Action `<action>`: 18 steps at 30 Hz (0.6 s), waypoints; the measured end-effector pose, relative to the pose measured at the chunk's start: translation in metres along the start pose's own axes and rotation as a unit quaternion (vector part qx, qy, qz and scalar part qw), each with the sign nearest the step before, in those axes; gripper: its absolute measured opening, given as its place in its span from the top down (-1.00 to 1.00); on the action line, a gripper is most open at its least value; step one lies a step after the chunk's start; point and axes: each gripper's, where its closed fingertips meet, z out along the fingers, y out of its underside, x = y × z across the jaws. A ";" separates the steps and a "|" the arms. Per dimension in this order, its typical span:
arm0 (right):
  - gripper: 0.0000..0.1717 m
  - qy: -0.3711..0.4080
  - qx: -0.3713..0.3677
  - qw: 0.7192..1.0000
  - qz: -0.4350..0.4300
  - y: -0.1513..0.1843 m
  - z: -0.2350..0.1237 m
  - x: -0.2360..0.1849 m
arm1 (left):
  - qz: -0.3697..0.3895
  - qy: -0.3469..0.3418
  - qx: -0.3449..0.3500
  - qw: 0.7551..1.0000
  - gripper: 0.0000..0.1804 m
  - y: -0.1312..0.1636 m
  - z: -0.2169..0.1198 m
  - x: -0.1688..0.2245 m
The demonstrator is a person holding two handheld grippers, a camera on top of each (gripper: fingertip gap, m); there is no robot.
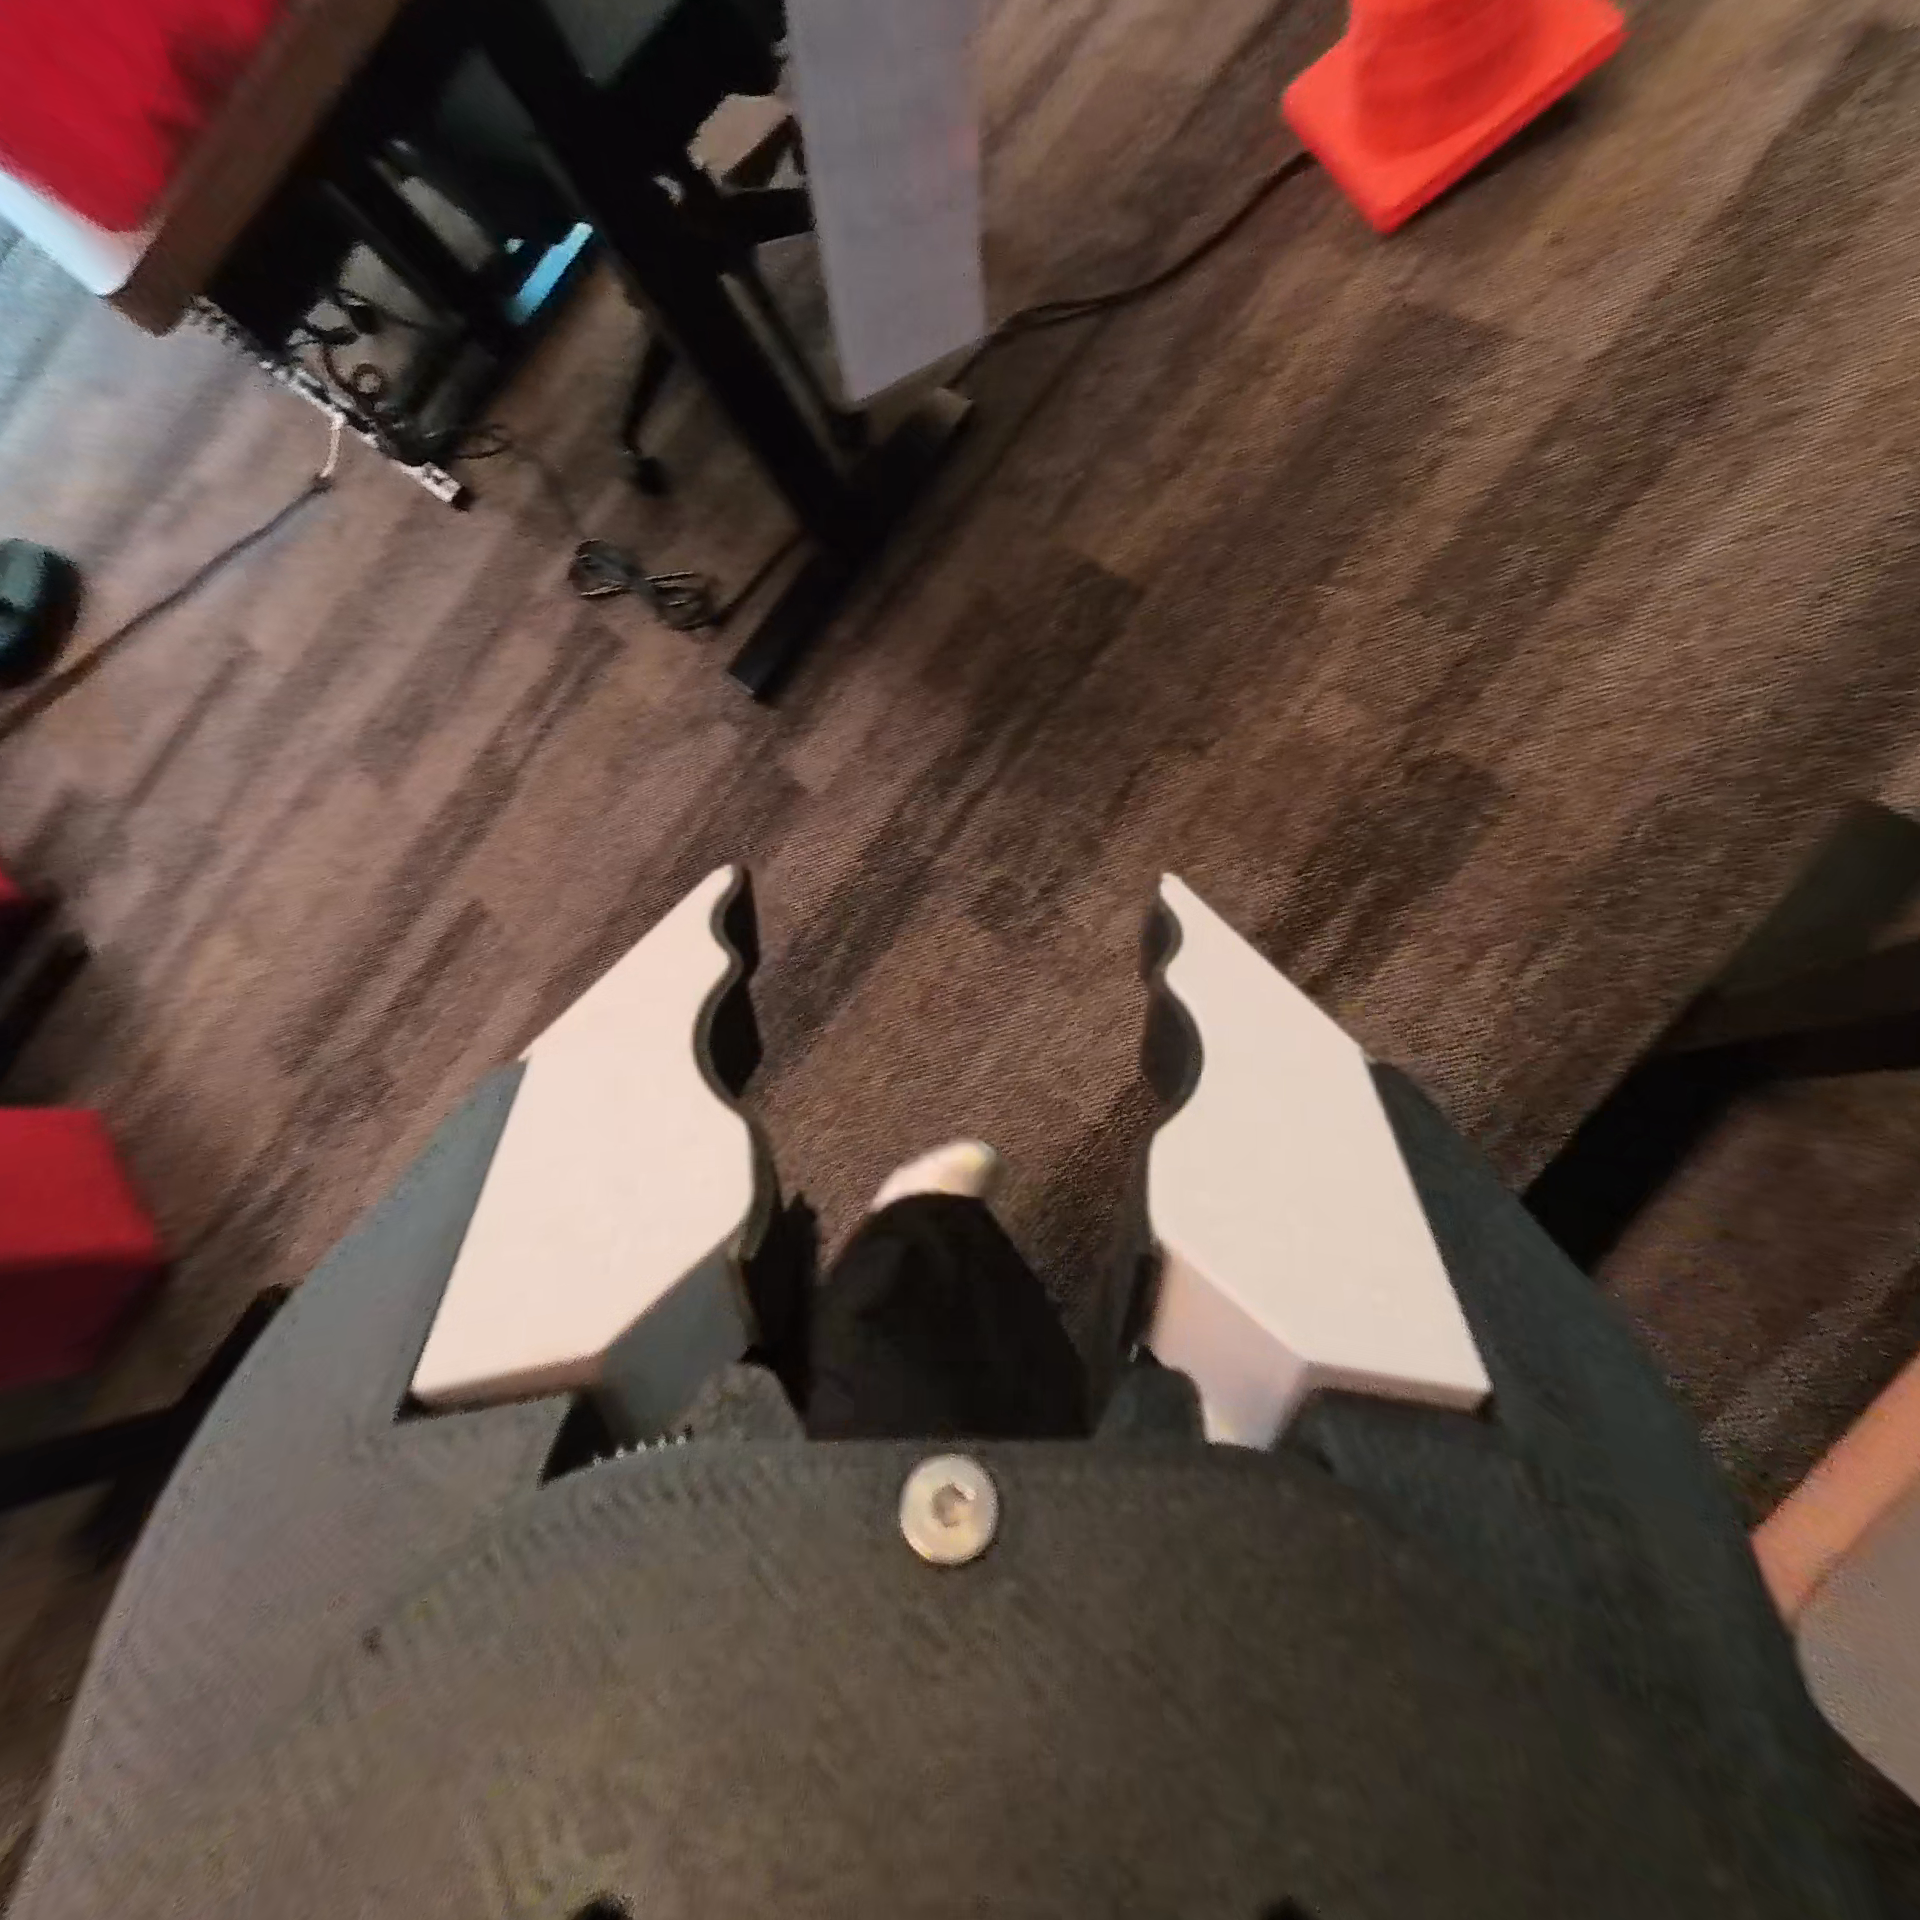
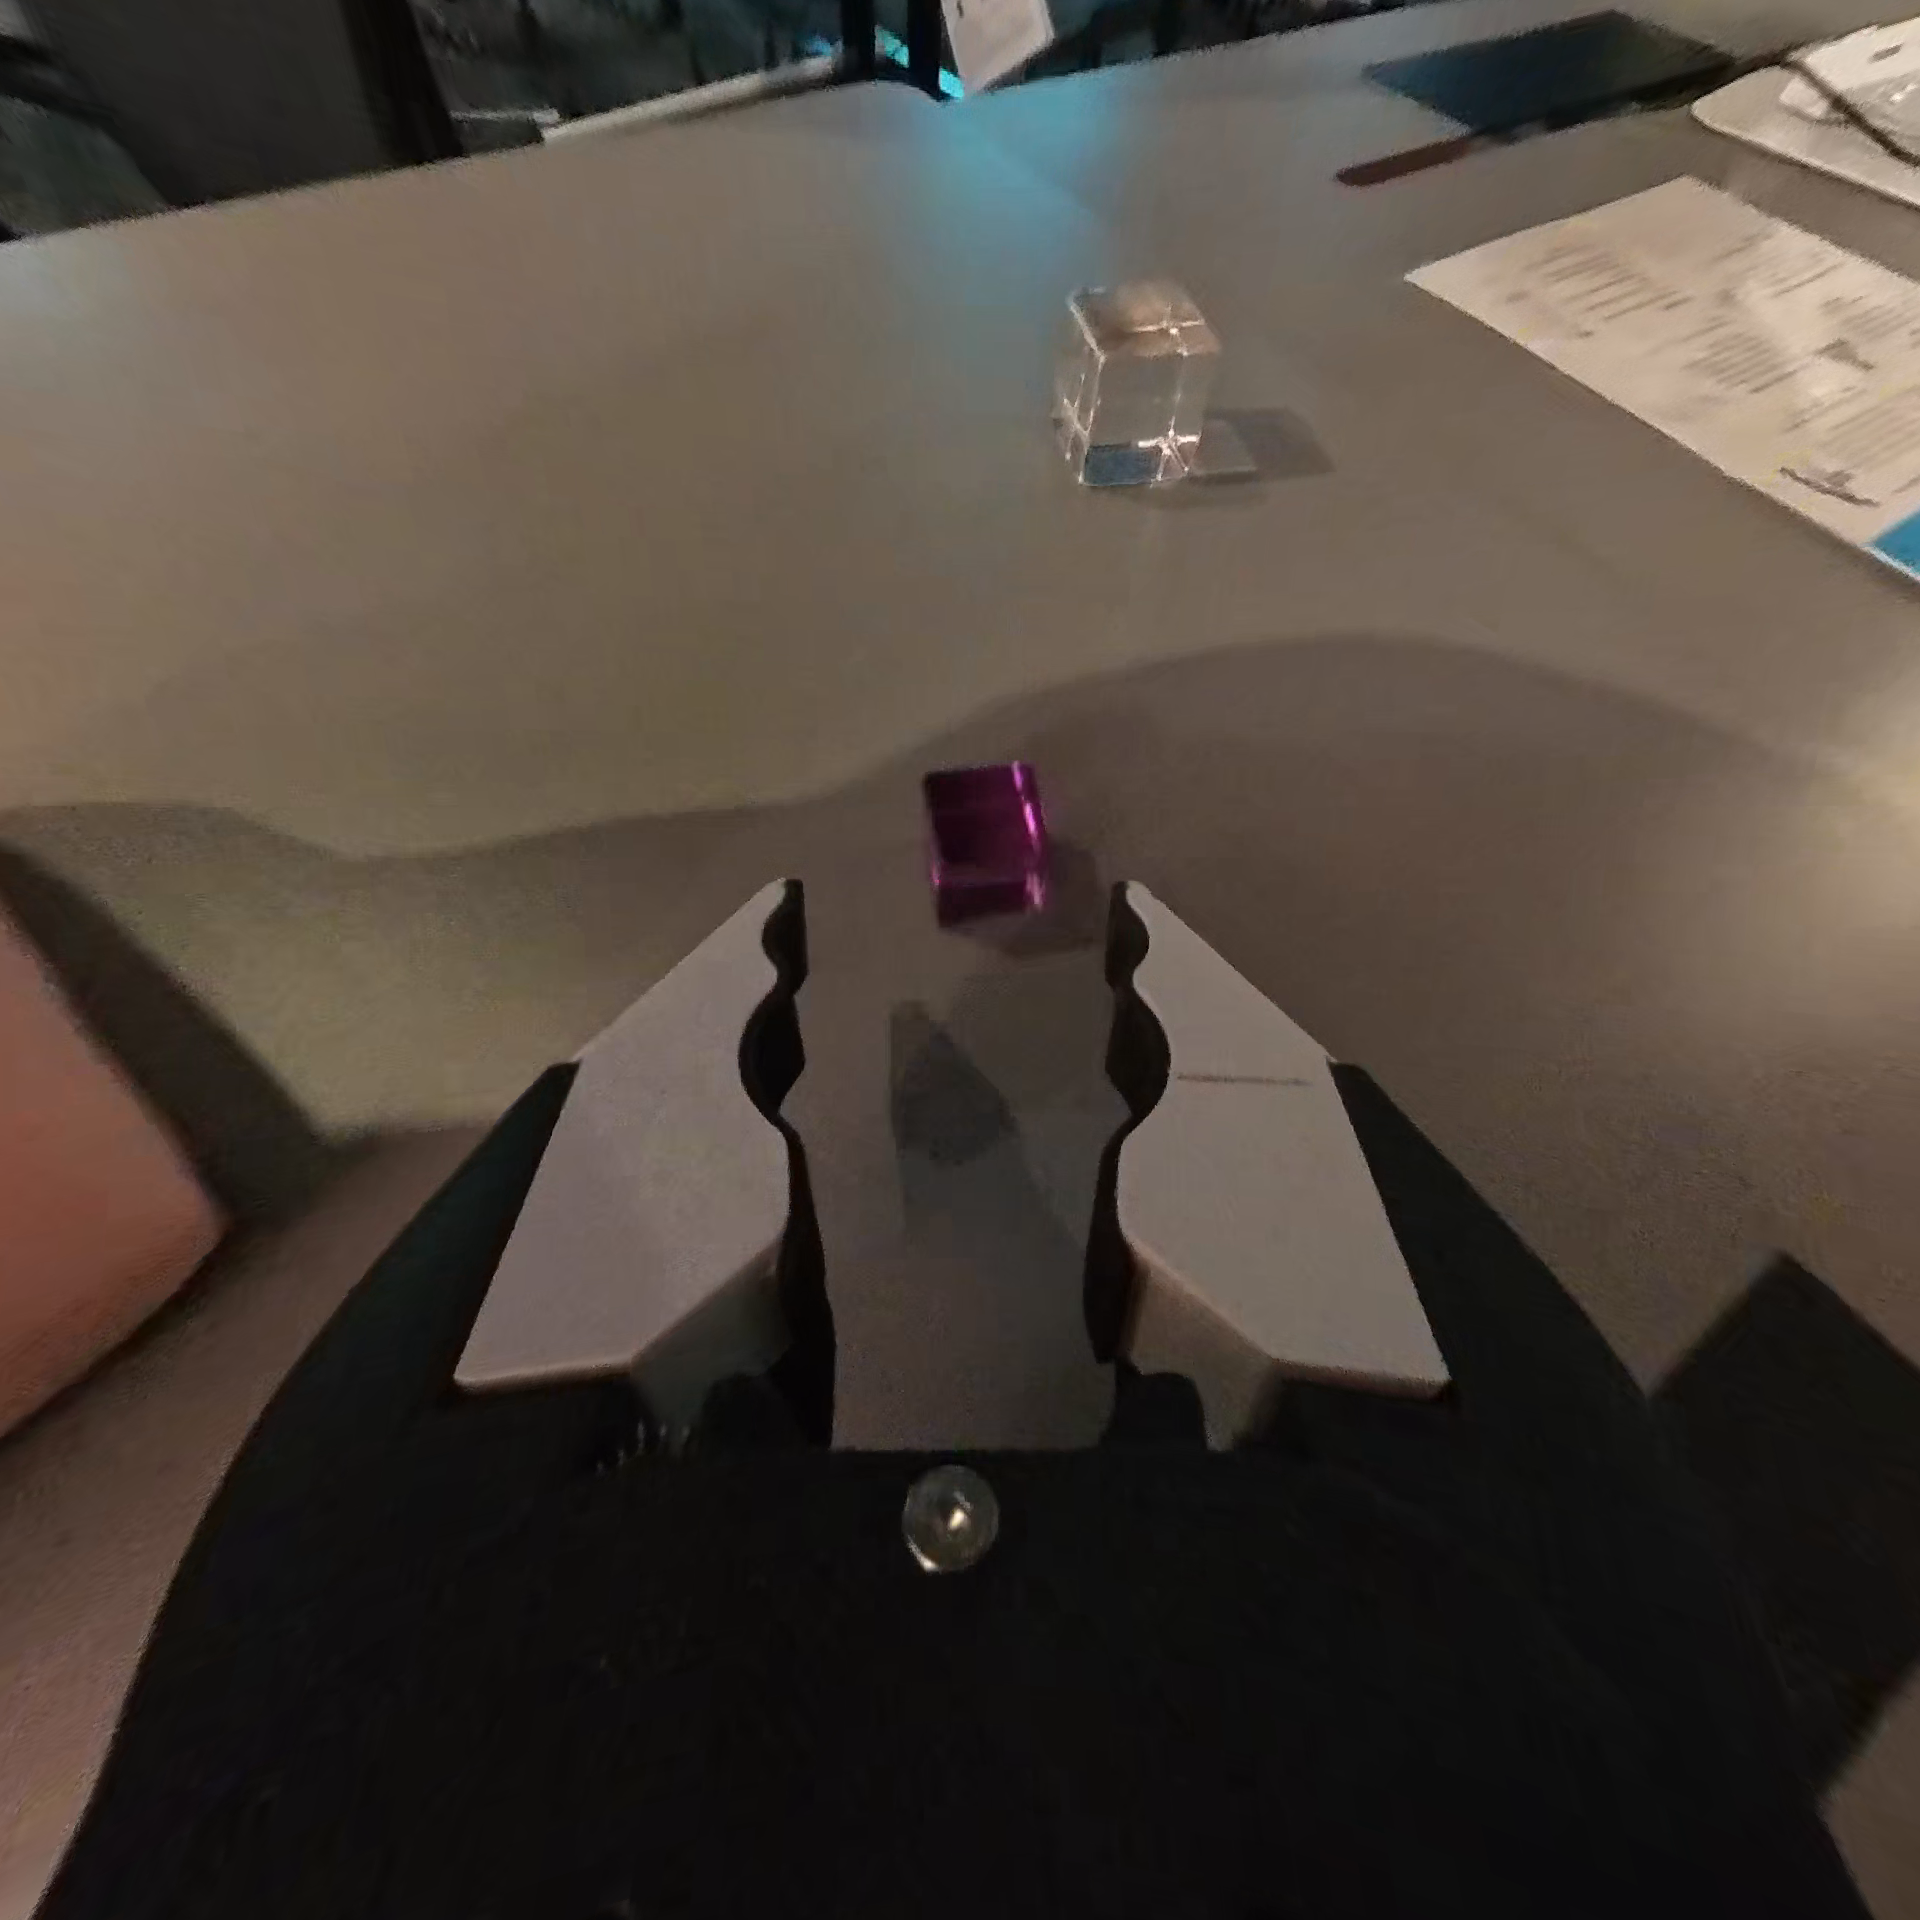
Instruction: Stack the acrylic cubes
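Grey surface (image 2: 520,520): right claw (image 2: 956,904) apart, purple cube (image 2: 985,852) just ahead, untouched, tilted. Printed sheet (image 2: 1714,343) far right. Left claw (image 1: 951,894) apart over carpet (image 1: 1247,623).

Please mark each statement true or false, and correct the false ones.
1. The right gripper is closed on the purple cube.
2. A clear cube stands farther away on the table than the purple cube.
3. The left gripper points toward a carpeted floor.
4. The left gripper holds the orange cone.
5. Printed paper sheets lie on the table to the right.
1. False. The right gripper is open; the purple cube lies on the table just beyond its fingertips, untouched.
2. True: the clear cube.
3. True: the left gripper is over the carpet.
4. False. It is open and empty; the orange cone stands far off on the floor.
5. True: the paper sheets.
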 end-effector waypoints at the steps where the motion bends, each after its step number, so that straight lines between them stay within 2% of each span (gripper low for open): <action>1: 0.36 -0.003 -0.008 1.000 0.005 -0.001 0.010 0.000 | 0.003 -0.007 -0.003 1.000 0.18 0.001 -0.003 -0.002; 4: 0.51 -0.016 -0.023 1.000 0.013 -0.006 0.029 -0.004 | 0.022 -0.020 -0.013 0.999 0.19 0.005 -0.009 0.000; 5: 0.68 -0.010 -0.030 0.999 0.007 -0.005 0.031 -0.003 | 0.033 -0.021 -0.018 0.999 0.19 0.007 -0.010 0.004; 8: 0.71 0.001 -0.033 0.999 -0.009 -0.003 0.028 -0.003 | 0.047 -0.016 -0.029 0.998 0.21 0.012 -0.006 0.015; 10: 0.72 0.014 -0.007 0.999 -0.028 -0.006 0.016 -0.003 | 0.042 0.001 -0.030 0.999 0.21 0.015 -0.001 0.027; 14: 0.72 0.026 0.083 0.993 -0.085 -0.015 -0.043 -0.019 | 0.010 0.049 -0.028 0.998 0.23 0.023 0.011 0.049; 18: 0.72 0.023 0.136 0.980 -0.147 -0.002 -0.133 -0.051 | 0.027 0.113 -0.021 0.993 0.25 0.026 0.025 0.077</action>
